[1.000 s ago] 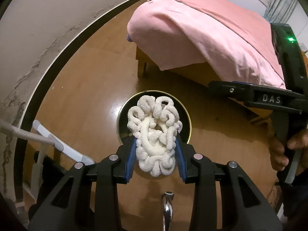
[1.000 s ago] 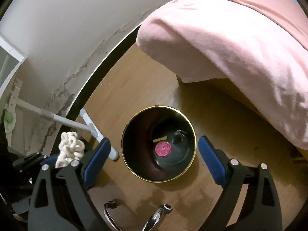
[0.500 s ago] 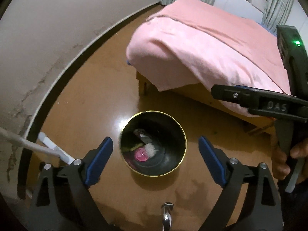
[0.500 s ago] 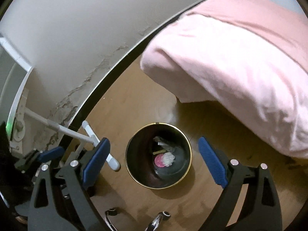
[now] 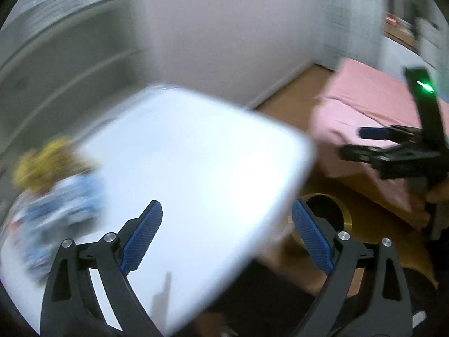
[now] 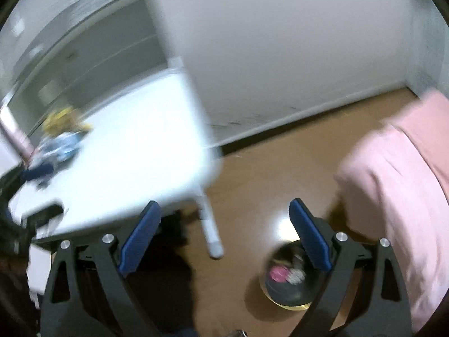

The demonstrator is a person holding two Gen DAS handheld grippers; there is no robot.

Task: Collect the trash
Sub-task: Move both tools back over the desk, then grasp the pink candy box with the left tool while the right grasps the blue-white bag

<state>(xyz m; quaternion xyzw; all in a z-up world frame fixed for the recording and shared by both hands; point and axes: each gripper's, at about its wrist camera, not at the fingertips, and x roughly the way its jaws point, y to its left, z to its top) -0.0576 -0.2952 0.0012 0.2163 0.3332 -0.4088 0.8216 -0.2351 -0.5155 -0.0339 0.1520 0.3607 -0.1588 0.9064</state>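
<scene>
Both views are motion-blurred. My left gripper [image 5: 227, 219] hangs over a white table [image 5: 196, 168]; its jaws are opening and nothing is between them. On the table's far left lie a yellow crumpled item [image 5: 42, 163] and a blue-and-white crumpled item [image 5: 59, 210]. The black gold-rimmed bin [image 5: 334, 210] shows past the table's right edge. In the right wrist view my right gripper [image 6: 224, 219] is open and empty above the floor. The bin [image 6: 286, 283] lies low right, holding a pink disc [image 6: 276, 274] and a white wad [image 6: 297, 273]. The same crumpled items [image 6: 60, 137] sit far left.
A bed with a pink cover [image 6: 407, 182] stands at the right, close to the bin. A white table leg [image 6: 209, 224] reaches the wooden floor [image 6: 266, 174]. A pale wall [image 6: 280, 56] runs behind. A hand holds the right gripper [image 5: 353, 143] at the right of the left wrist view.
The left gripper opened and dropped the white wad into the bin. Both grippers then rose and swung left, bringing the white table and its crumpled items into view.
</scene>
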